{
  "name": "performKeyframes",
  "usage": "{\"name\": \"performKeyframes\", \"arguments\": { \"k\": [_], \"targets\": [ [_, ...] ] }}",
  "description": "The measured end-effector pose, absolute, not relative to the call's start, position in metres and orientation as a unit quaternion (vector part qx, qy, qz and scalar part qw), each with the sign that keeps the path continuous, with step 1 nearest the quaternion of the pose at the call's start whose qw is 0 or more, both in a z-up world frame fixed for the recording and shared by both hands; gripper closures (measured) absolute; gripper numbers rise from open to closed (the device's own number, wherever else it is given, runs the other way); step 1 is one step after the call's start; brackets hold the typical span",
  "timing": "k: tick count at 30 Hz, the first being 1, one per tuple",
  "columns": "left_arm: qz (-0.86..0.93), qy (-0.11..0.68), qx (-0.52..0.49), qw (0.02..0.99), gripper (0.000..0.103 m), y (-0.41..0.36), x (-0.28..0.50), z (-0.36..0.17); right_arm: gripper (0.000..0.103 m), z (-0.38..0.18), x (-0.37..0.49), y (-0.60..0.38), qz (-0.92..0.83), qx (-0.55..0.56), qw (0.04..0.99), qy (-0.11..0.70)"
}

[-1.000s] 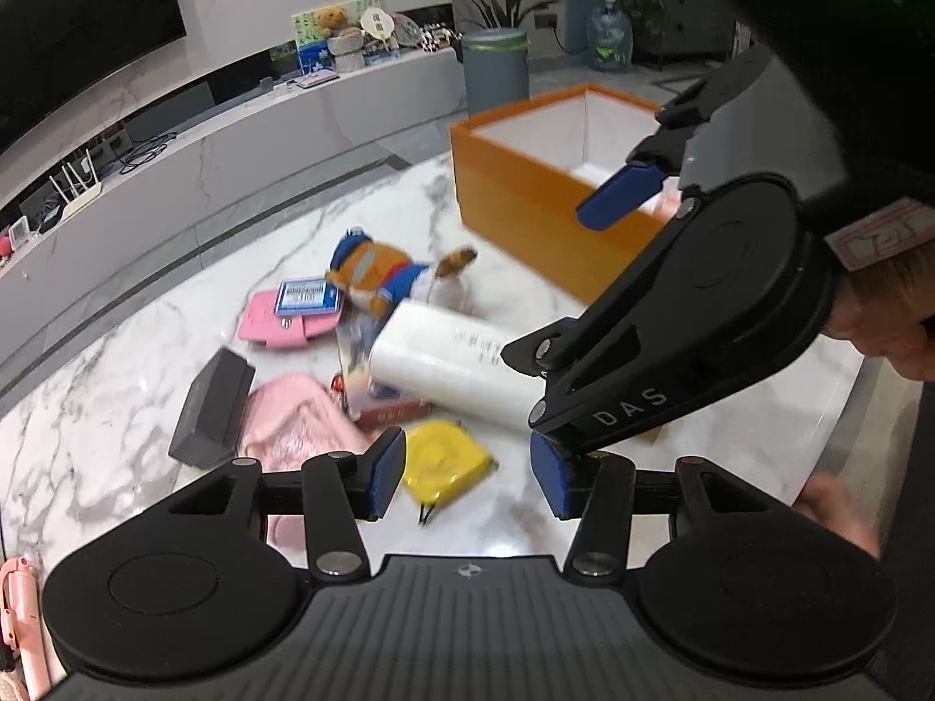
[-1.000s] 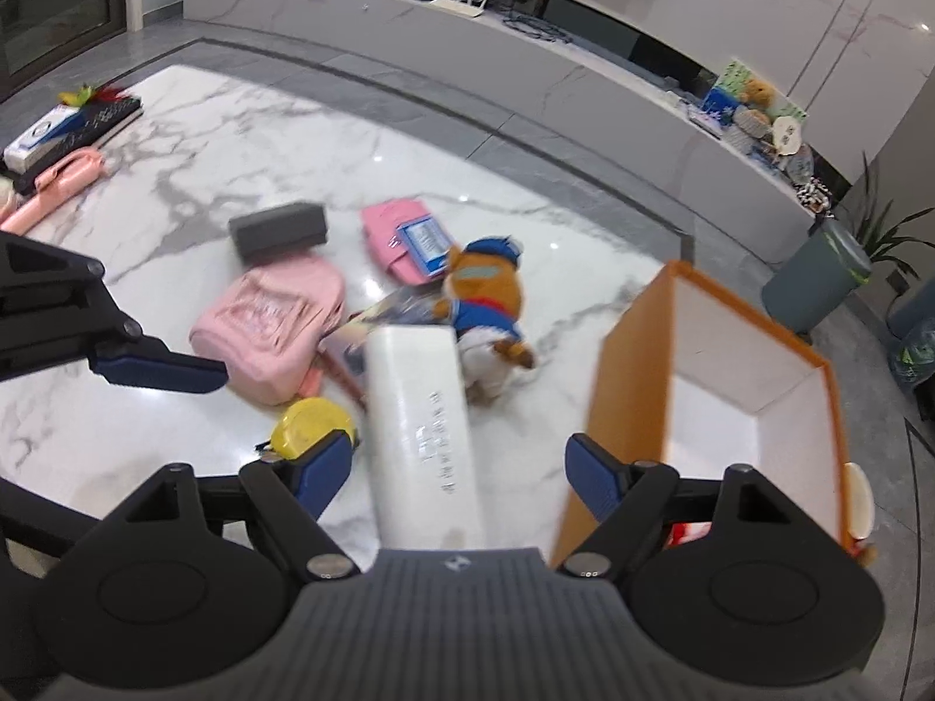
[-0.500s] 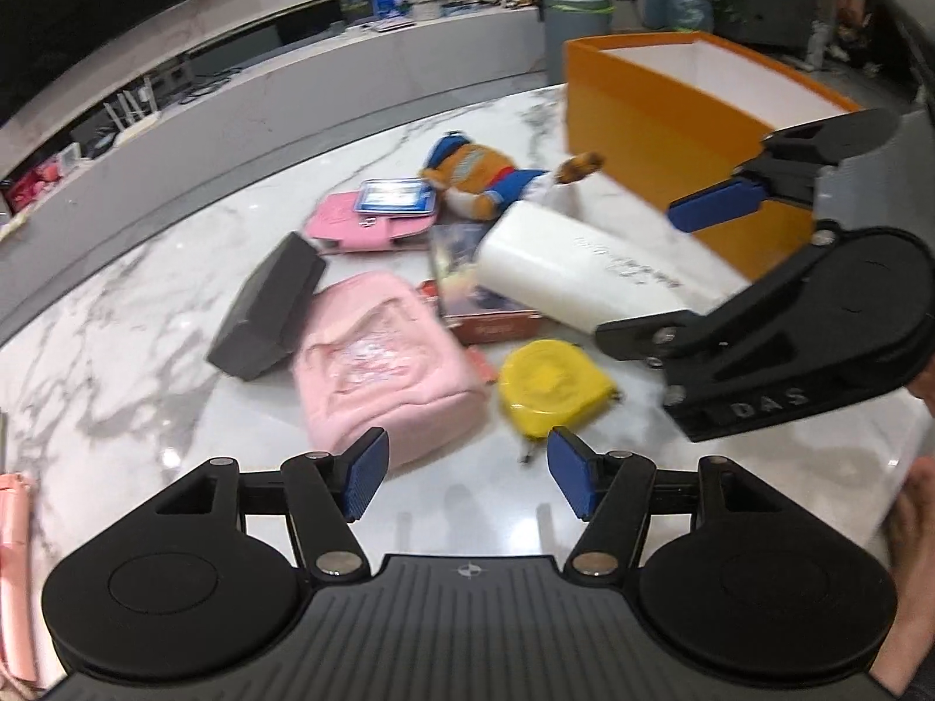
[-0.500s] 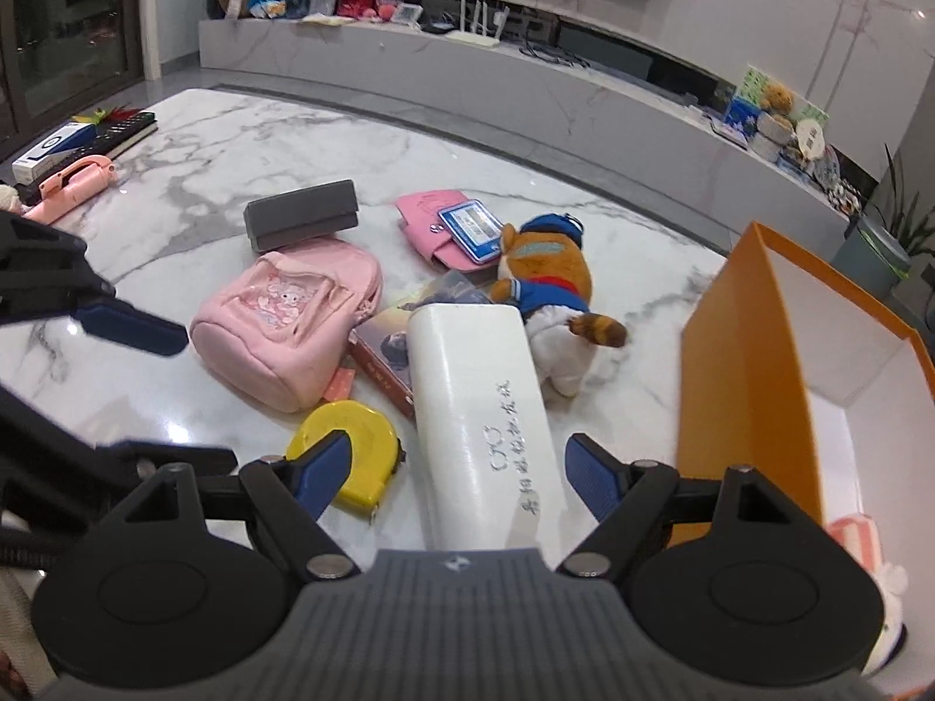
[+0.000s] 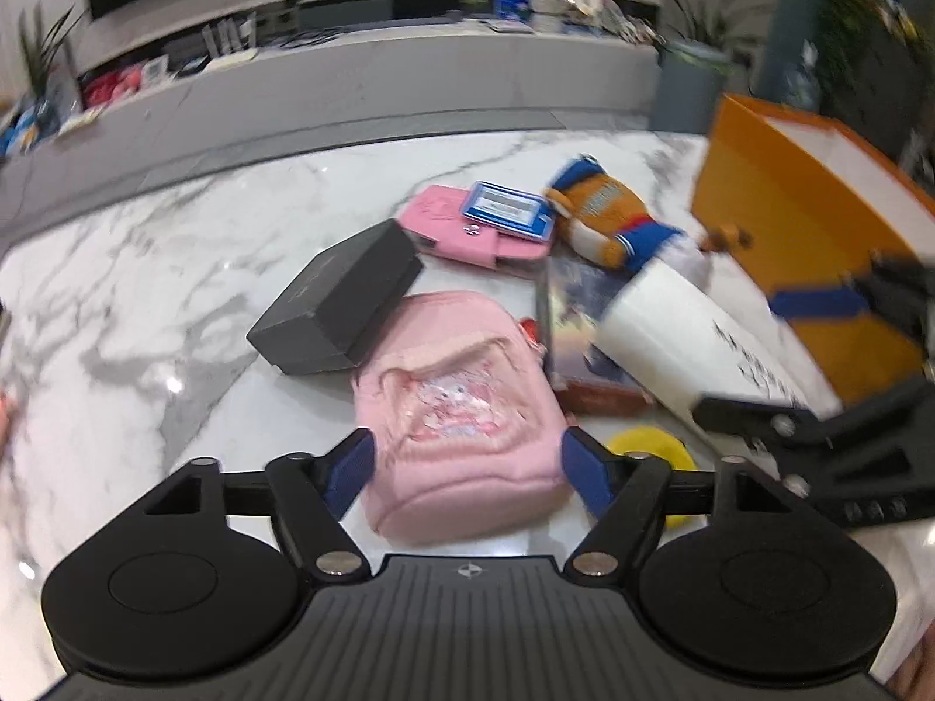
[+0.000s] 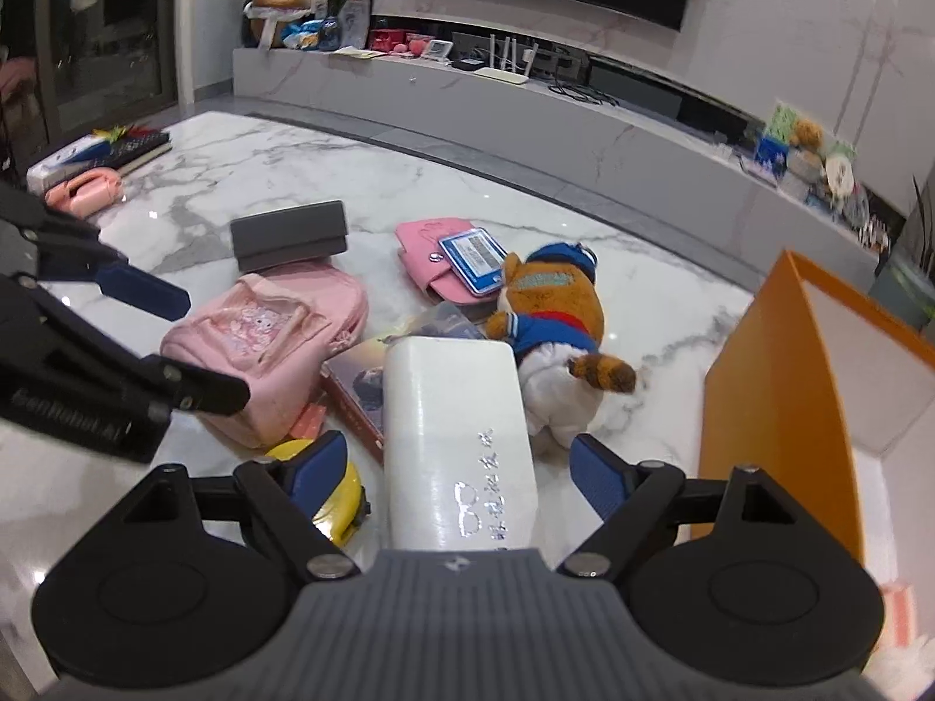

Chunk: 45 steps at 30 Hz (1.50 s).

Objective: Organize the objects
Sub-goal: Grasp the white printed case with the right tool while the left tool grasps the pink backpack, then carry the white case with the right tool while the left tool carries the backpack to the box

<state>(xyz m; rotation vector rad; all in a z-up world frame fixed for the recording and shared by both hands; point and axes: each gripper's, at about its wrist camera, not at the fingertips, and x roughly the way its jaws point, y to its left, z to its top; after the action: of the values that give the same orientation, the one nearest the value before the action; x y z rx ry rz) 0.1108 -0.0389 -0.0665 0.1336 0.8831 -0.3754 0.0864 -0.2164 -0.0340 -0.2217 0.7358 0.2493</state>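
Both jaws: mine, opening, nothing gripped.
Left gripper (image 5: 464,470): astride pink bag (image 5: 461,415).
Right gripper (image 6: 450,470): astride white box (image 6: 459,438).

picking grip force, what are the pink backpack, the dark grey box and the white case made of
Pink backpack: soft fabric, matte, creased and puckered. Dark grey box: probably rigid card, matte, with sharp edges. White case: hard, smooth and glossy, likely plastic or coated, judging by its highlights.

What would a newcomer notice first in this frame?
Probably the clutter on the marble table: a pink backpack lies between the left gripper fingers, which are opening without touching it. A white cylinder lies between the opening right gripper fingers, with a tall orange box to its right.
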Motion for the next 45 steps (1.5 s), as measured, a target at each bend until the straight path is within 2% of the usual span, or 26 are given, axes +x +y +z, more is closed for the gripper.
{"name": "performKeyframes", "arguments": {
  "k": [5, 14, 21, 22, 25, 31, 36, 45],
  "targets": [
    [-0.176, 0.416, 0.03, 0.892, 0.012, -0.034, 0.117, -0.069, 0.018, -0.043, 0.084, -0.23, 0.118, -0.058, 0.921, 0.367],
    [-0.176, 0.395, 0.065, 0.899, 0.0, -0.047, 0.118, -0.08, 0.018, -0.052, 0.094, -0.228, 0.121, -0.048, 0.922, 0.365],
    [-0.175, 0.399, 0.058, 0.898, 0.0, -0.045, 0.122, -0.086, 0.019, -0.055, 0.1, -0.227, 0.115, -0.048, 0.909, 0.398],
    [-0.176, 0.403, 0.048, 0.897, 0.0, -0.042, 0.124, -0.087, 0.021, -0.056, 0.1, -0.226, 0.115, -0.052, 0.906, 0.403],
    [-0.175, 0.417, 0.022, 0.892, 0.0, -0.038, 0.127, -0.091, 0.035, -0.059, 0.101, -0.226, 0.116, -0.056, 0.903, 0.41],
    [-0.175, 0.443, 0.018, 0.879, 0.0, -0.035, 0.129, -0.095, 0.036, -0.06, 0.101, -0.224, 0.115, -0.062, 0.902, 0.41],
    [-0.177, 0.46, 0.034, 0.87, 0.011, -0.036, 0.129, -0.088, 0.038, -0.06, 0.101, -0.224, 0.116, -0.06, 0.904, 0.407],
    [-0.18, 0.468, 0.065, 0.863, 0.012, -0.036, 0.123, -0.088, 0.039, -0.041, 0.092, -0.224, 0.126, -0.021, 0.926, 0.356]
  ]
}}
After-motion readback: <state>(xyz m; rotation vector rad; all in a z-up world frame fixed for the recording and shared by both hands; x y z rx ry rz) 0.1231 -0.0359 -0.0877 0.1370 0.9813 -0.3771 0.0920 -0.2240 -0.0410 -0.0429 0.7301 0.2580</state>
